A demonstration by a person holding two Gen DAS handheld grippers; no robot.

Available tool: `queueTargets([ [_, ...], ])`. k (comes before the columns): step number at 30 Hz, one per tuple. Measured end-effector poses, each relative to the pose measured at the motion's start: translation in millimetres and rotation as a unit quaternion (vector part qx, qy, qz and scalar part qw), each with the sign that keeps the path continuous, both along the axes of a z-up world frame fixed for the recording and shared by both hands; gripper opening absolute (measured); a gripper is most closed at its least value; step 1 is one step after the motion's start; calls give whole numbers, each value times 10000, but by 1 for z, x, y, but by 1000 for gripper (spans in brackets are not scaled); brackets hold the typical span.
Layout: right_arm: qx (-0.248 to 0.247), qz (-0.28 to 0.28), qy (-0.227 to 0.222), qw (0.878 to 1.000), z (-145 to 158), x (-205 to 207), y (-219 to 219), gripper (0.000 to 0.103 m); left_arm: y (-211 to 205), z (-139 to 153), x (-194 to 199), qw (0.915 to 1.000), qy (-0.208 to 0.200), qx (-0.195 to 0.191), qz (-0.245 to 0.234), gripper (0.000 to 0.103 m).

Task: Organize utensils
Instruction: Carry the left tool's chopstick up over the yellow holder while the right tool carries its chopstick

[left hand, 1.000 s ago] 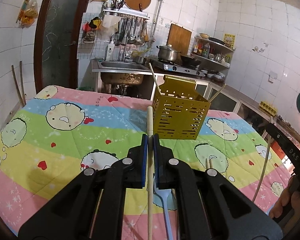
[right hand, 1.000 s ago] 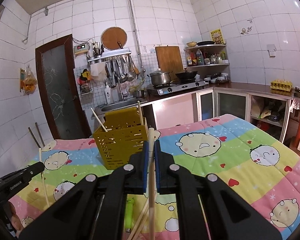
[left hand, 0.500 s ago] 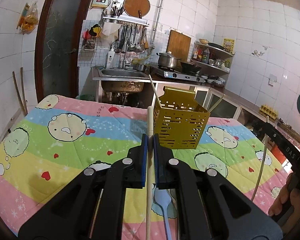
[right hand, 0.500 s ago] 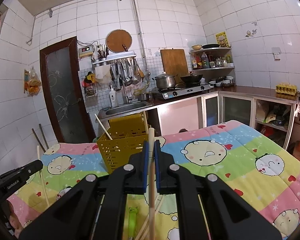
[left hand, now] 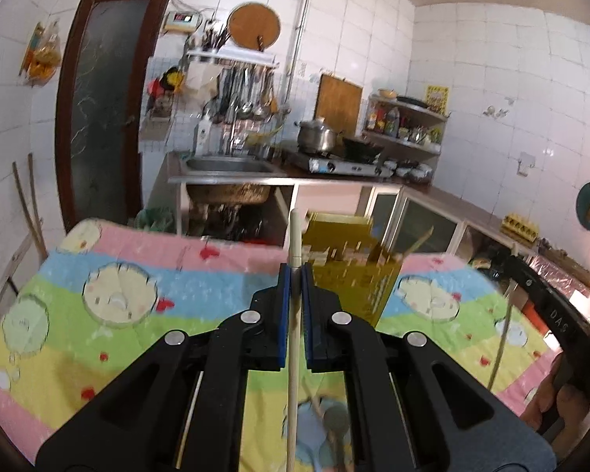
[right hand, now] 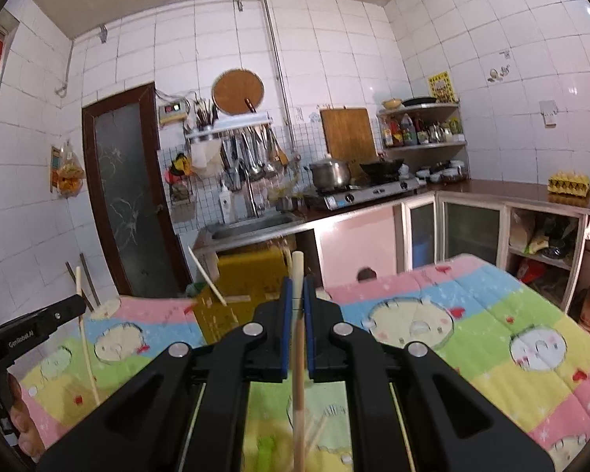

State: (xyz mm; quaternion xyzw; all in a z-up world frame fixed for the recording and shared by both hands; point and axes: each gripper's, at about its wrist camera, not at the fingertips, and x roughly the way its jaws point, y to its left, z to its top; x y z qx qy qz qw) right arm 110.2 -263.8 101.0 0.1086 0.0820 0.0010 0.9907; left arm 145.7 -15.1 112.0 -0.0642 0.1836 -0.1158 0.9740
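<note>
Wooden chopsticks are held in both claws. The left claw is clenched on a pale chopstick that runs up the centre of the left wrist view, its blunt end standing just above the blue pads. The right claw is clenched likewise on a second chopstick, centre of the right wrist view.

The yellow slotted utensil holder stands on the cartoon-print quilt covering the worktop, just right of centre in the left view and left of centre in the right view. It is blurred in both. At least two sticks lean out of its top at a slant. Loose items lie on the quilt low in each frame: a spoon-like utensil in the left view, and a green item with more chopsticks in the right view, too blurred to identify.

Assessment: both sticks appear to be in transit toward the holder, neither yet above its opening.

Risks noted:
- Each stick is pinched by narrow pads at one place only; a knock on the holder's rim could swivel it or pull it free.
- The leaning sticks crowd the opening and could deflect an incoming one.
- The holder looks light and sits on soft quilt; a sideways push may tip it.
- Both claws converging on one opening risks collision.
</note>
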Motion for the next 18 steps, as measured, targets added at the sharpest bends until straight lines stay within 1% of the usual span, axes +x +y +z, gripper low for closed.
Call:
queueTargets([
  [2,4,25,-176,9998,14,7,0,6,-3,14,7,9999,-141,-47,-44,4],
  [5,-56,-8,-533,9986,38,22,4,6,-10,40,20,9988,-489,-39,-20,4],
  [11,-116,-14,-967,9952,72,64,15,6,-22,76,63,9976,-649,-210,-88,4],
  [15,-309,-149,-1366,9900,88,91,23,6,-28,89,93,9966,-759,-301,-54,4],
  [18,-347,-211,-1504,9878,95,112,26,6,-32,93,114,9951,-916,-381,-34,4],
])
